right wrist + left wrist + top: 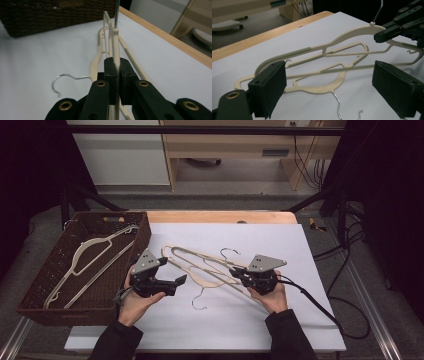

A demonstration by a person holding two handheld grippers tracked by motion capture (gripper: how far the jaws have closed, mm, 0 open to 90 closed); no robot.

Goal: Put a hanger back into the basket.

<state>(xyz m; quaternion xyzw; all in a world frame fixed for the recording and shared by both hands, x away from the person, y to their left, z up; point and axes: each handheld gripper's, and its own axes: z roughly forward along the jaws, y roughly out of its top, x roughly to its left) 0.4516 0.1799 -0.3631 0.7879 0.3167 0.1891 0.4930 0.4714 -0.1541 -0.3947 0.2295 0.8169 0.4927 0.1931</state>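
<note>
Cream plastic hanger (115, 47) is clamped edge-up in my right gripper (116, 75), so I'm guiding my wide-open left gripper (329, 87) toward its far shoulder, lifting level into the brown wicker basket (35, 285).

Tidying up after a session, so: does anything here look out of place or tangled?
Yes. Two cream hangers lie crossed on the white sheet beside the basket: the right tongs pinch the upper hanger and tilt it up over the lower hanger. The left tongs hang open.
</note>
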